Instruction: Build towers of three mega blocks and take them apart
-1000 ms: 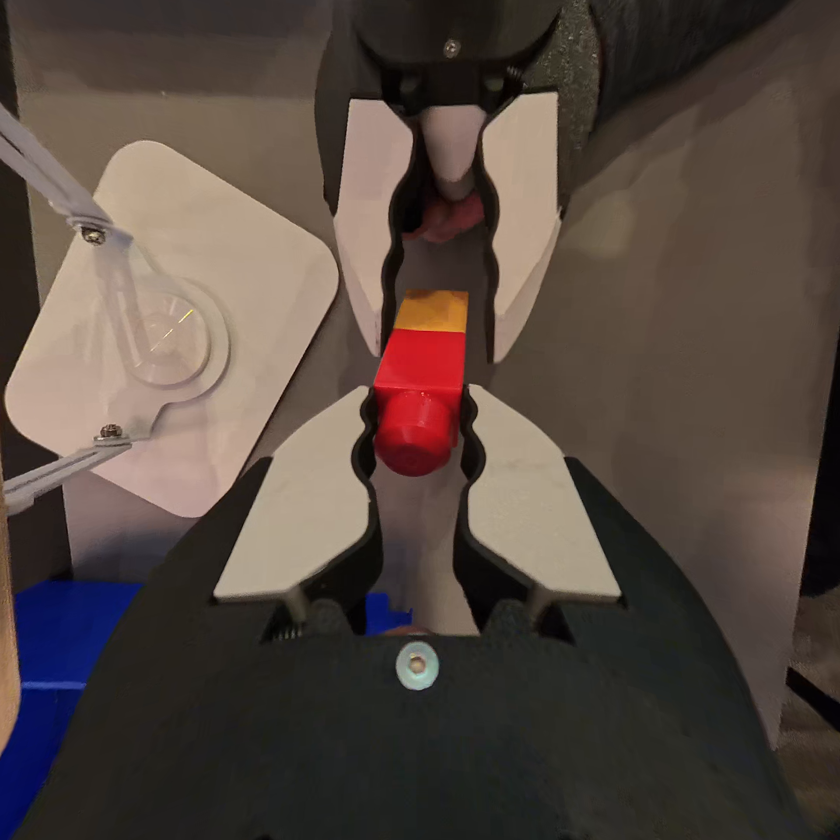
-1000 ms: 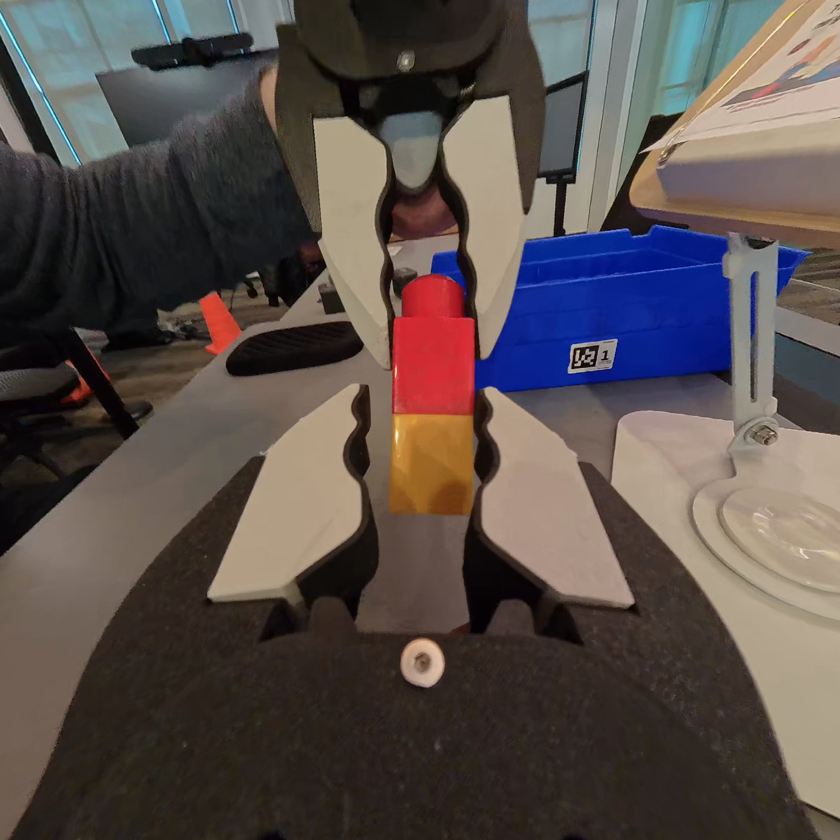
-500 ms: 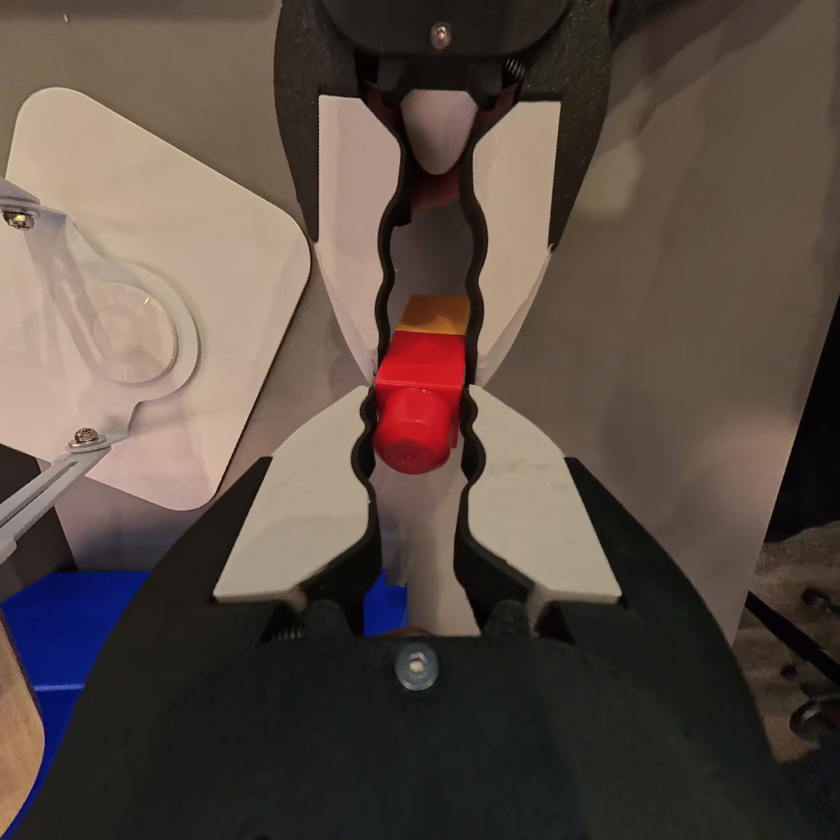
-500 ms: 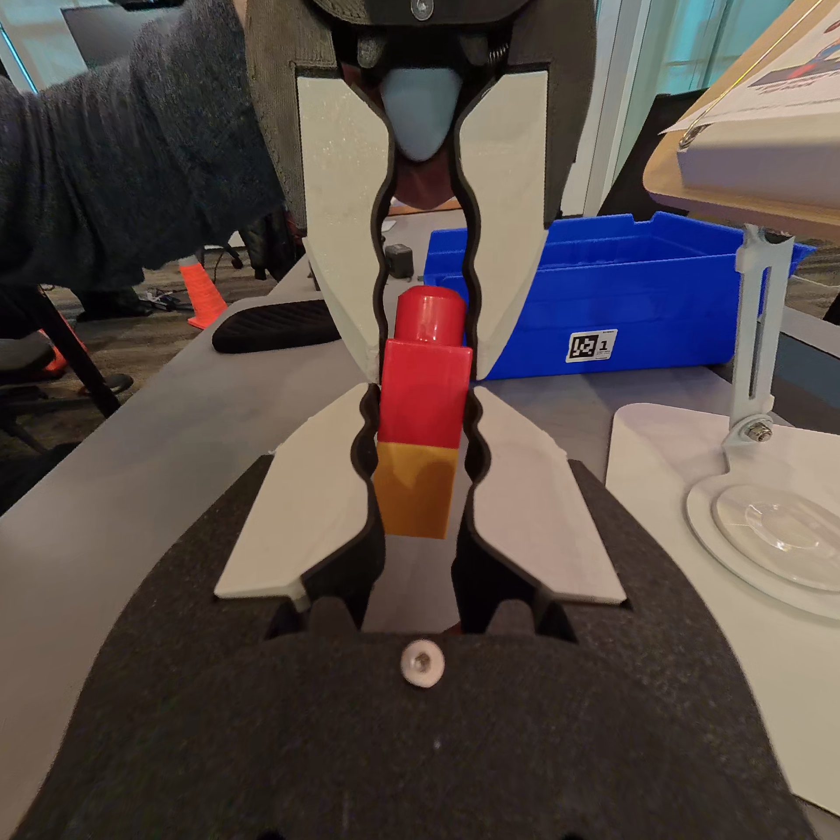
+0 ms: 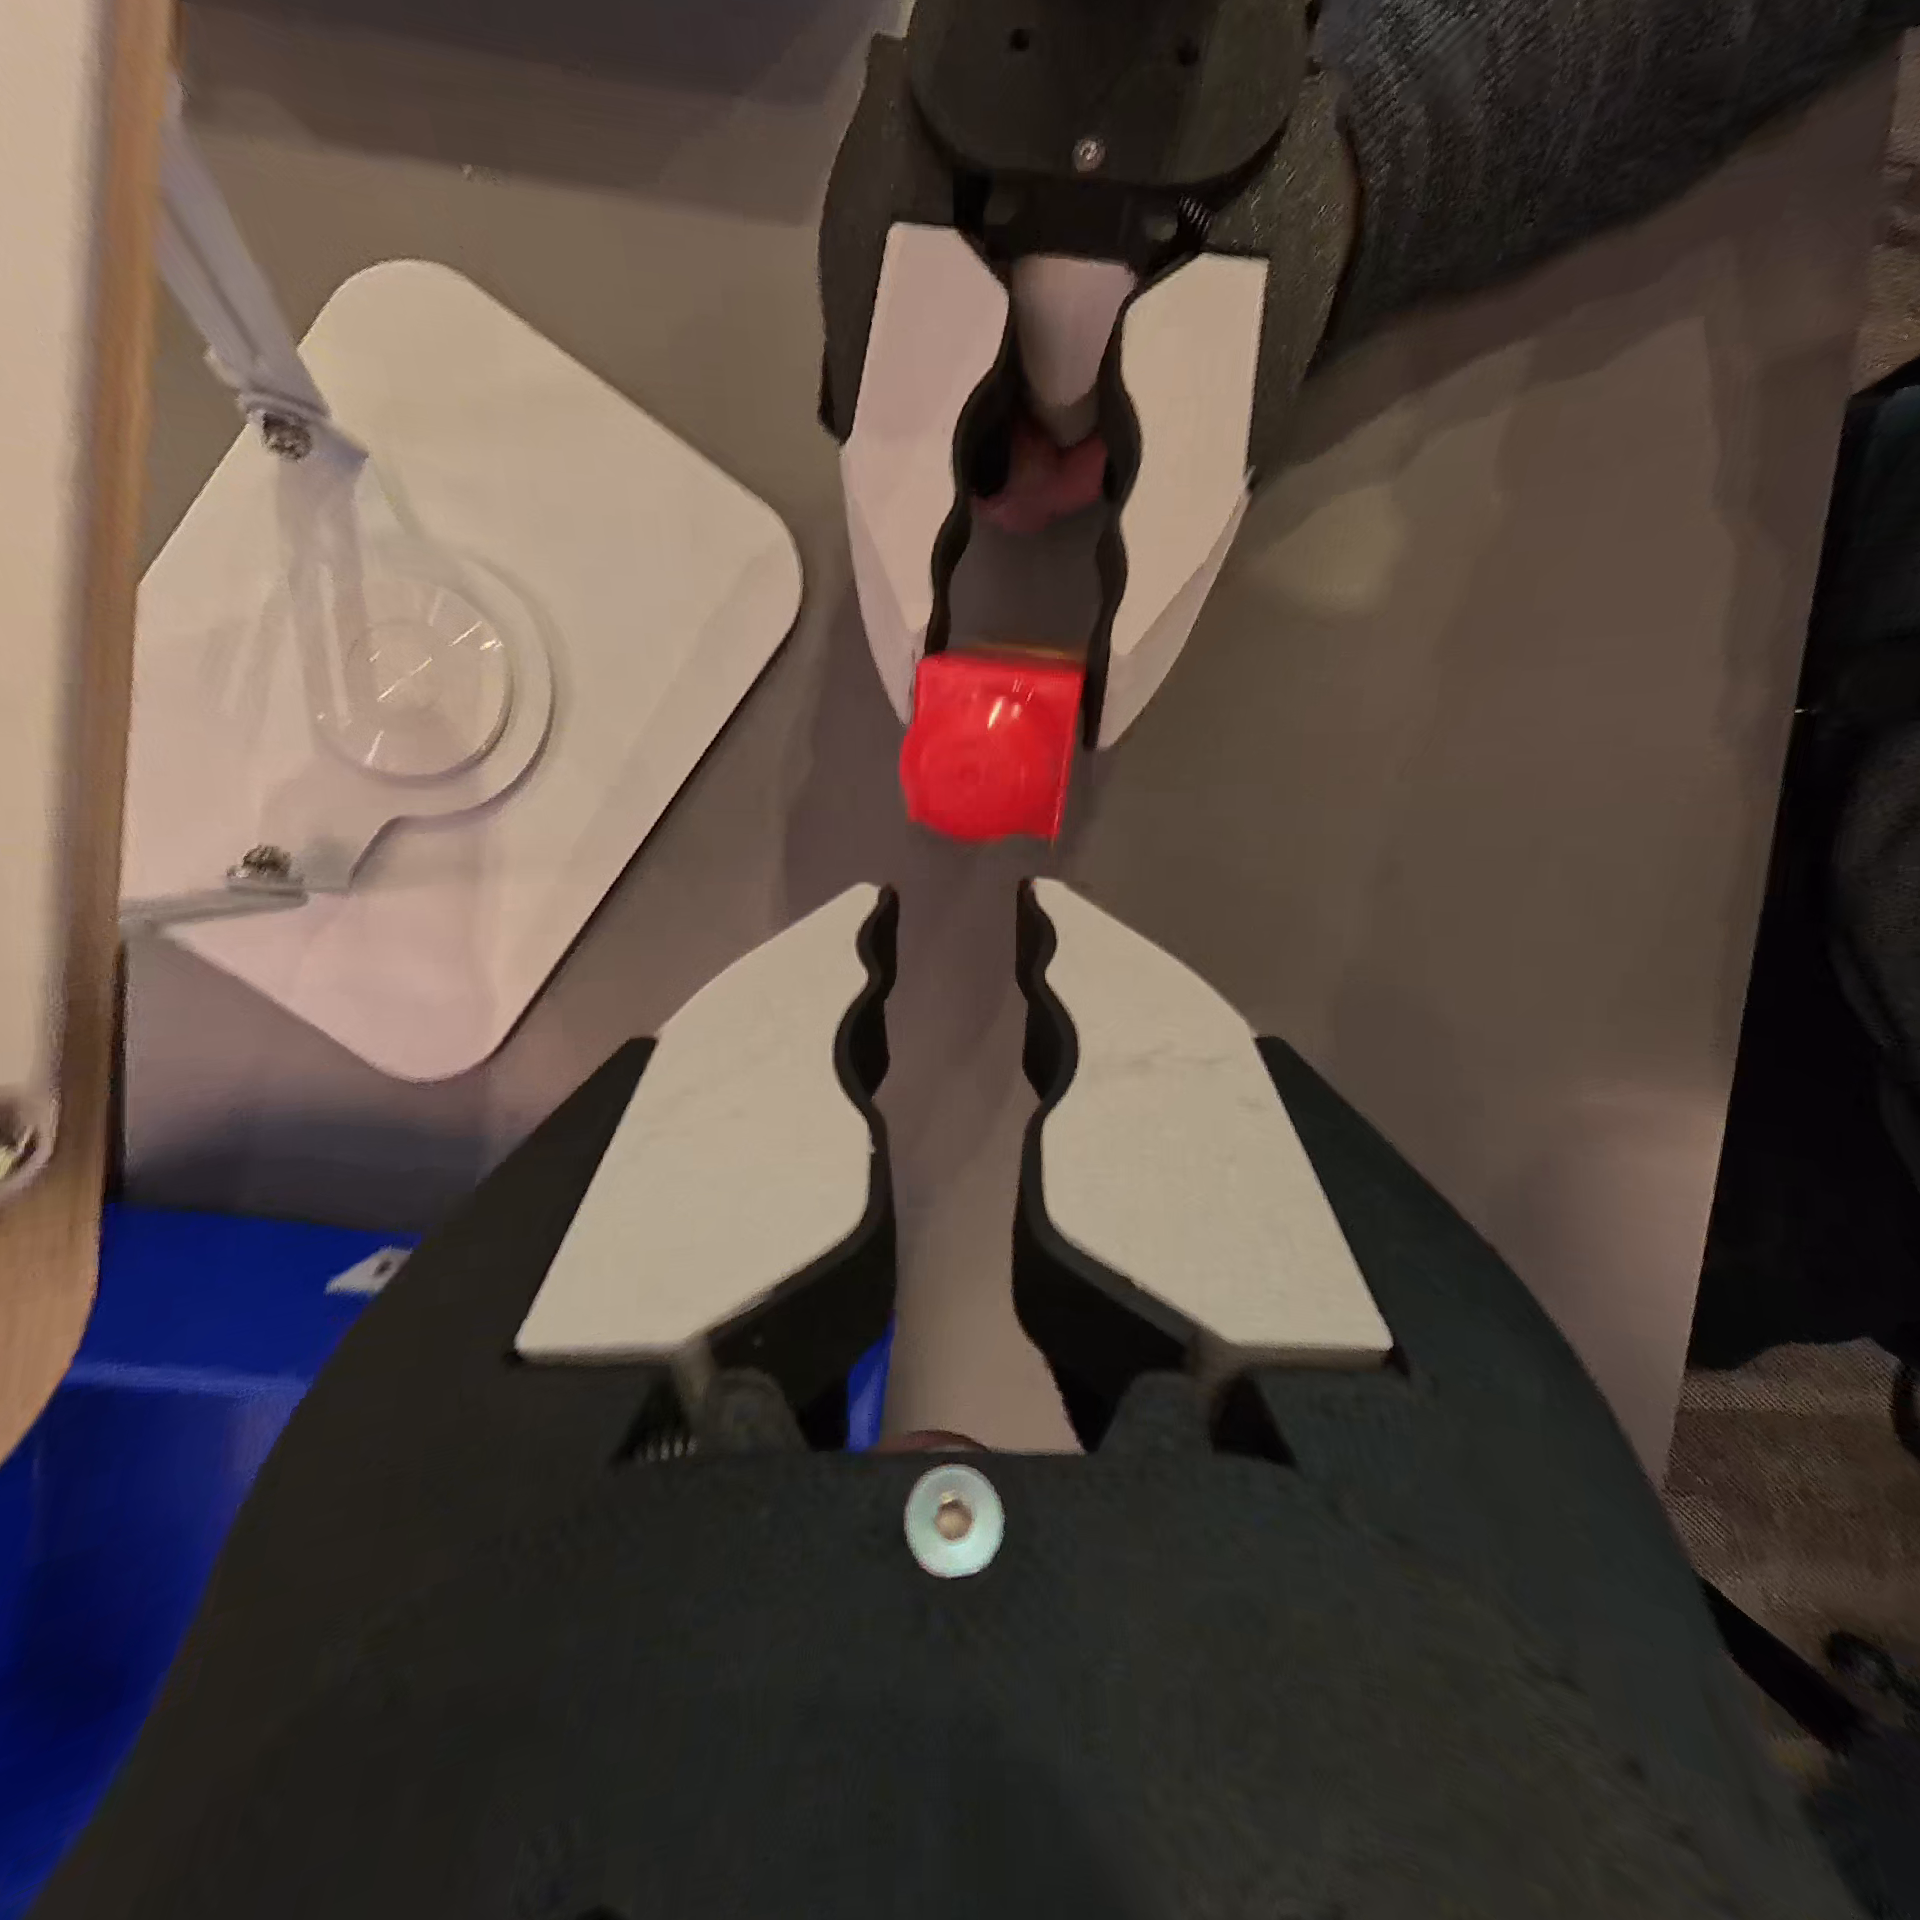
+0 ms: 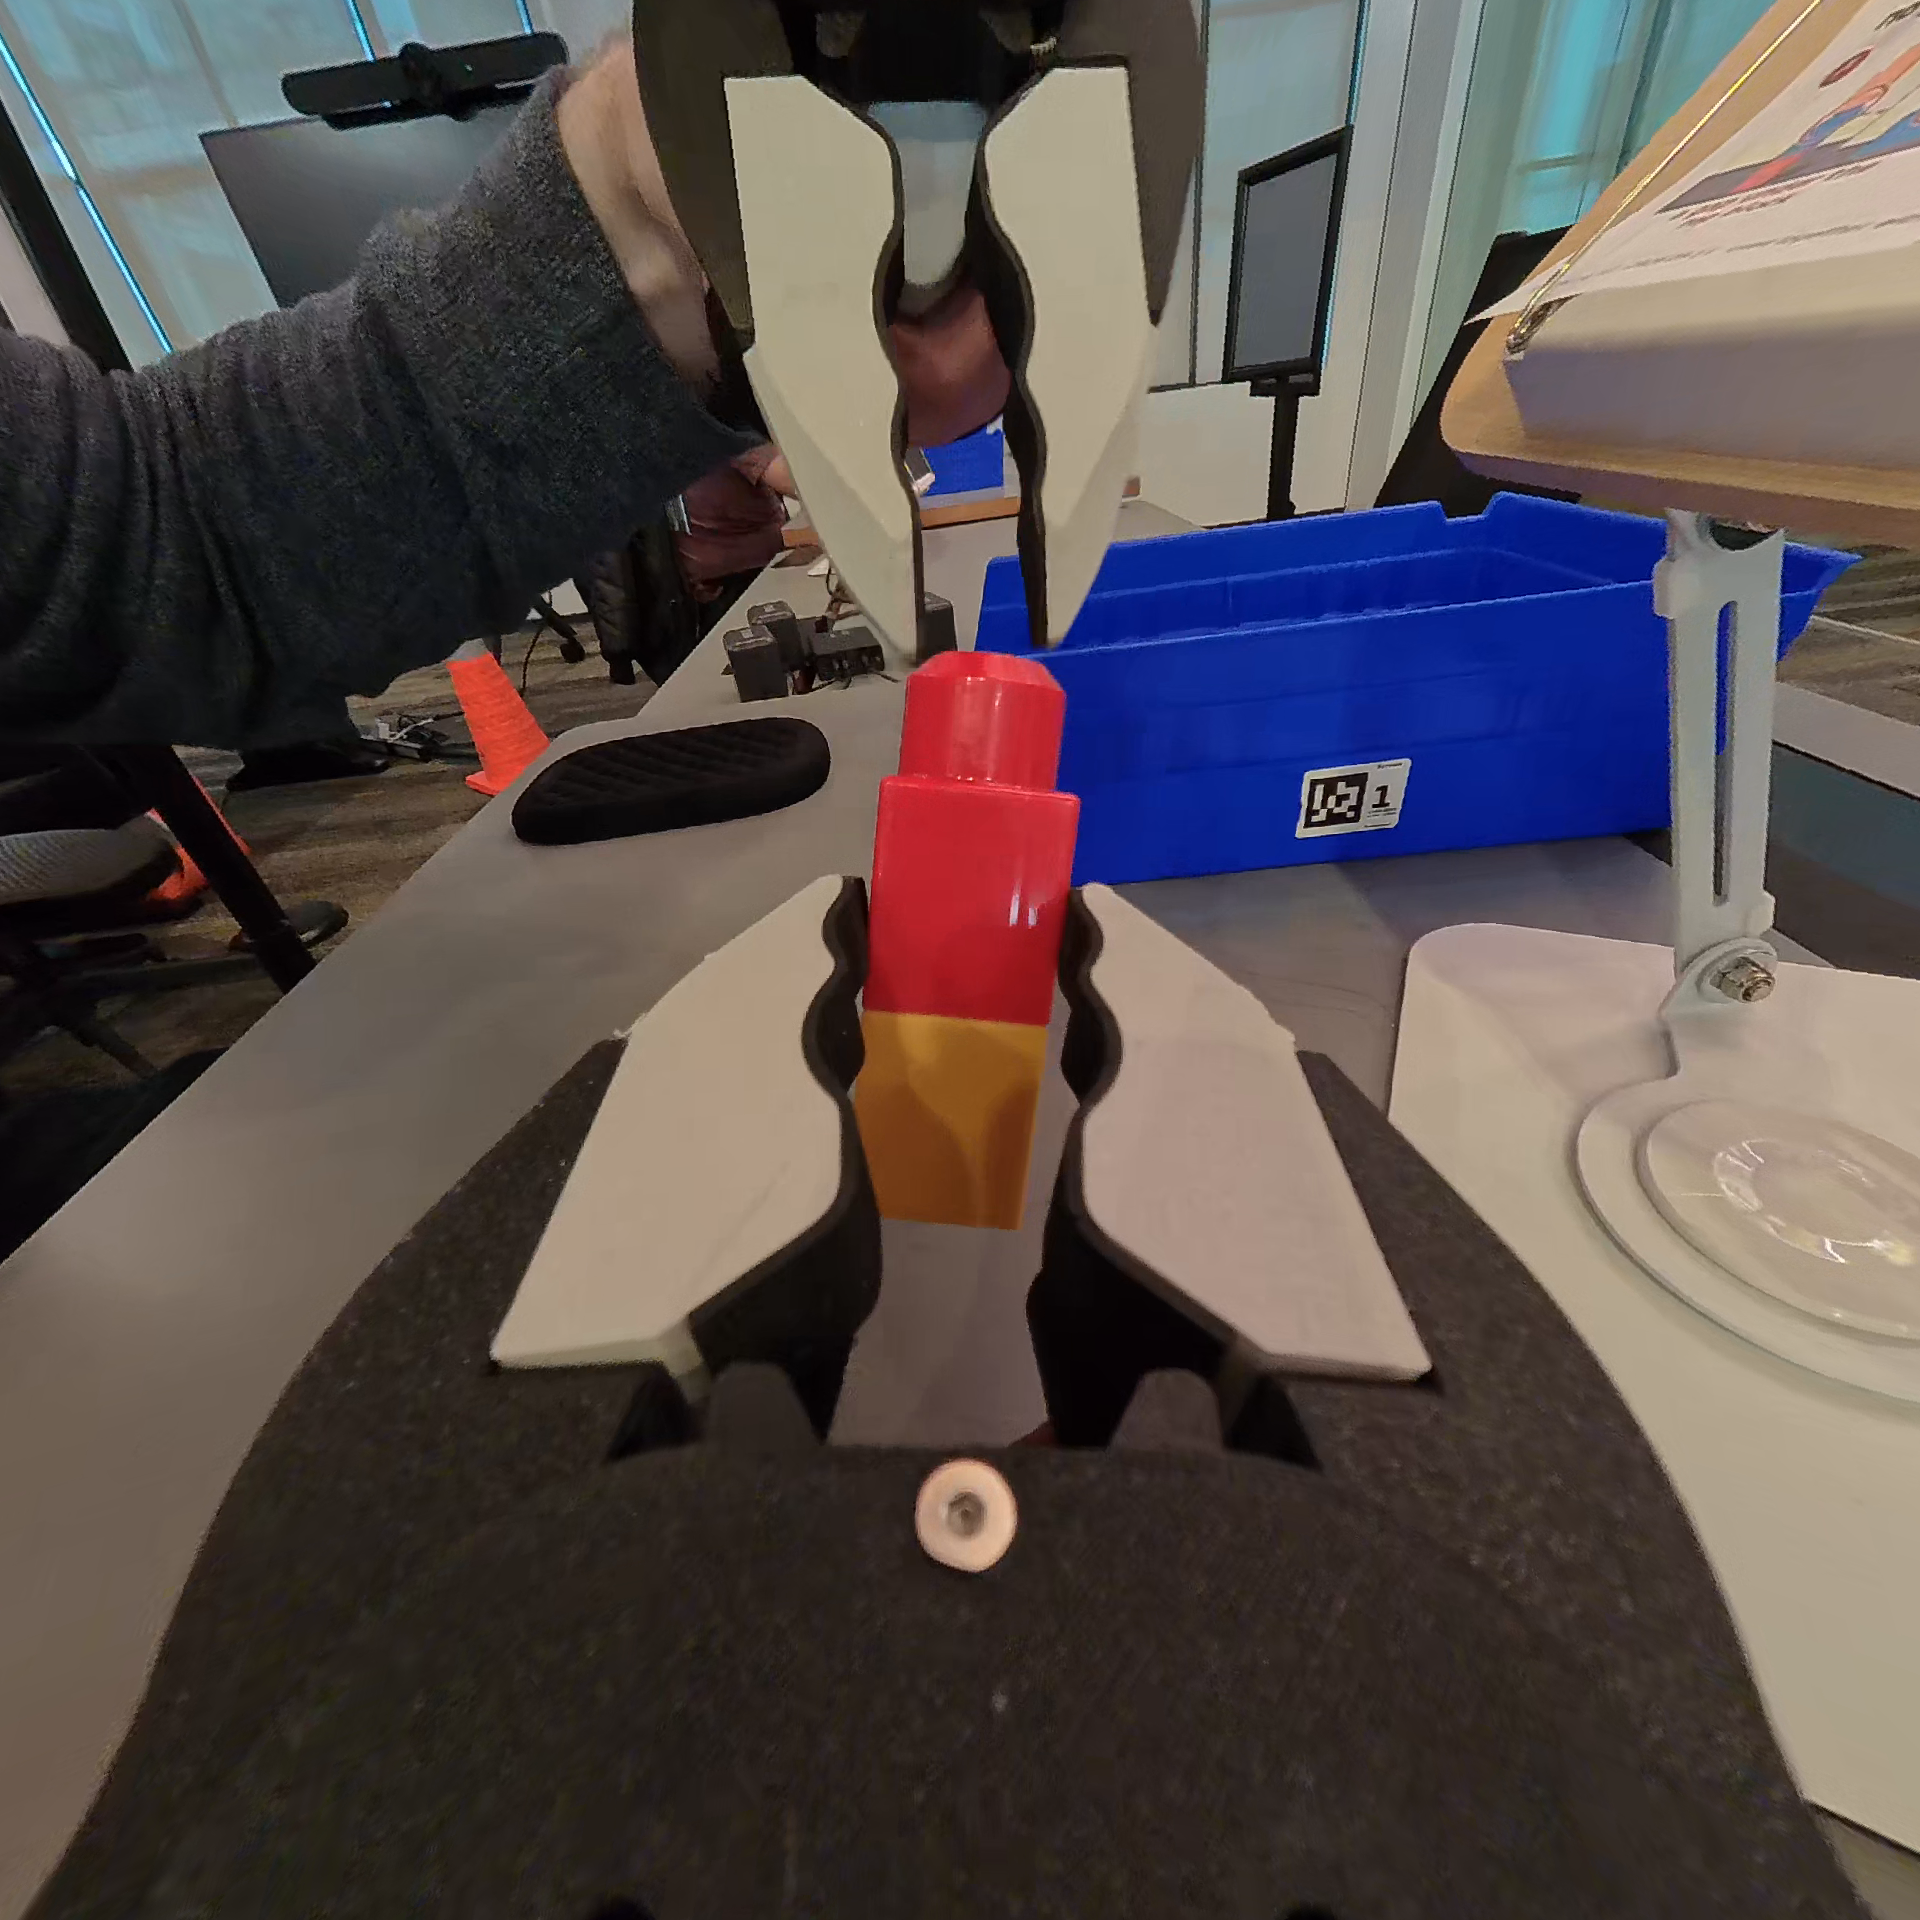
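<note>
A red block sits pressed onto a yellow block, a stack of two. My right gripper is shut on this stack, its pads on both sides where the two blocks join. My left gripper hangs just above the red stud, pointing down, jaws a little apart and empty. In the left wrist view, the left gripper is empty and the red block shows end-on beyond it, held by the right gripper. I cannot tell whether the stack rests on the grey table.
A blue bin stands behind the stack. A white base plate with a clear lens and a metal bracket lies to the right. A black pad lies at the back left. A wooden board overhangs the right side. A sleeved arm reaches in from the left.
My left gripper has let go of the red block's top and drawn back from it, and its jaws have narrowed. The right gripper still holds the stack.
</note>
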Motion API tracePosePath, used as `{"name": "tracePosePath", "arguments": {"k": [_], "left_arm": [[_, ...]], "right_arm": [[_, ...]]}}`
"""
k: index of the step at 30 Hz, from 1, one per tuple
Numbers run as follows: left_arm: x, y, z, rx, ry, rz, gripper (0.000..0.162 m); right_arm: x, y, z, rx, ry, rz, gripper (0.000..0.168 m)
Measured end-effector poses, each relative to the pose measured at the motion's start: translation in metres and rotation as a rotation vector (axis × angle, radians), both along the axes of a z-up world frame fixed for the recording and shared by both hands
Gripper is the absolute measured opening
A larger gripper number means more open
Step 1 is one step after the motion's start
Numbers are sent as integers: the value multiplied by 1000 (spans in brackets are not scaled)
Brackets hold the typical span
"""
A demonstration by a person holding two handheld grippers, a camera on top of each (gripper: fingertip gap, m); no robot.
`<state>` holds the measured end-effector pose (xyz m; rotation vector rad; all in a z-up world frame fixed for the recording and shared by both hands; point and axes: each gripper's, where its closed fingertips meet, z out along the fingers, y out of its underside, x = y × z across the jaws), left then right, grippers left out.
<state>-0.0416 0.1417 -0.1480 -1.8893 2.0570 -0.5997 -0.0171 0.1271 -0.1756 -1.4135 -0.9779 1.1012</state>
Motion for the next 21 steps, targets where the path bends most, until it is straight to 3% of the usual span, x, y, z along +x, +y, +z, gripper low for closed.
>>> {"name": "tracePosePath", "arguments": {"k": [3,9,15,21], "left_arm": [[-26,15,12,71,-2,86,24],[-126,80,19,297,160,397,31],[-212,114,-30,370,388,548,37],[-251,127,-80,312,506,620,38]], "right_arm": [[0,0,0,-3,4,0,35],[0,0,0,-5,1,-2,35],[-1,0,-1,-2,-7,0,35],[-1,0,-1,-5,-5,1,35]]}}
